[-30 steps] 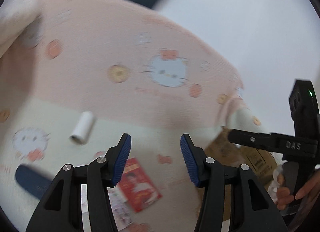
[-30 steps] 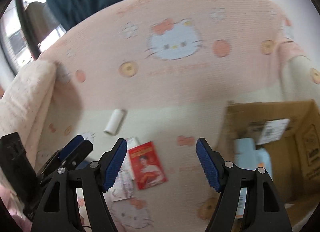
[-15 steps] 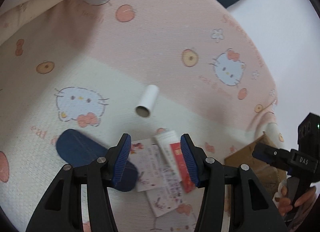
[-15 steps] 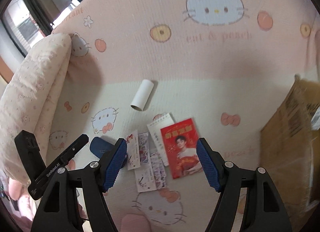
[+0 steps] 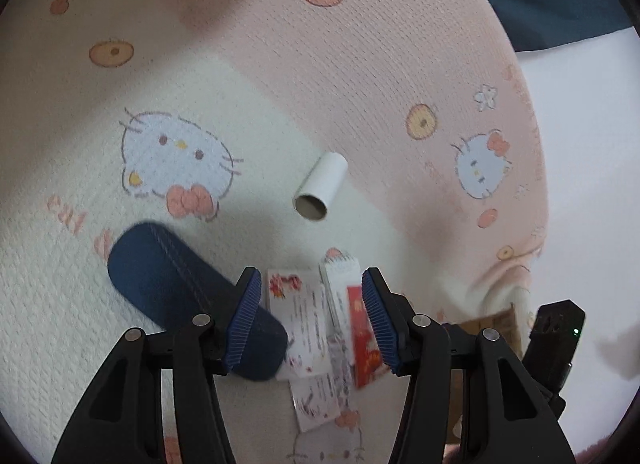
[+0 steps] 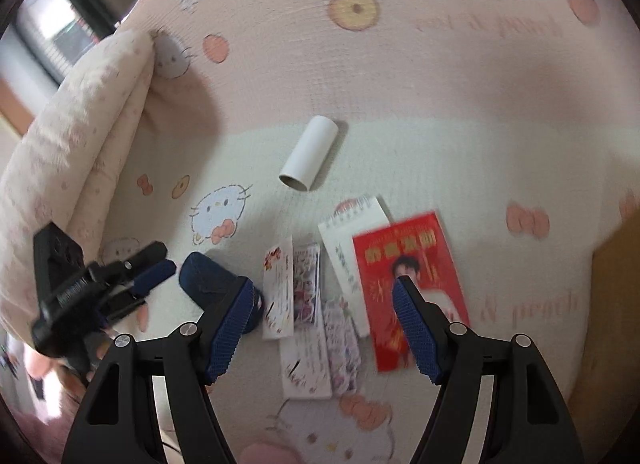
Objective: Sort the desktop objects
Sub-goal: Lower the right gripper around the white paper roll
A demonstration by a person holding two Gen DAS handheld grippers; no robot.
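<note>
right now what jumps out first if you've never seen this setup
The bright red envelope with a printed portrait stands out most, lying on the pink cartoon-cat blanket at the right end of a loose spread of cards. Left of the cards lies a dark blue case, and beyond them a white cardboard tube on its side.

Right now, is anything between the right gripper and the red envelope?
Nothing visible. The right gripper hangs open above the red envelope, whose top face lies uncovered beside the white notepad. Only its lower part is hidden by the gripper's own finger.
</note>
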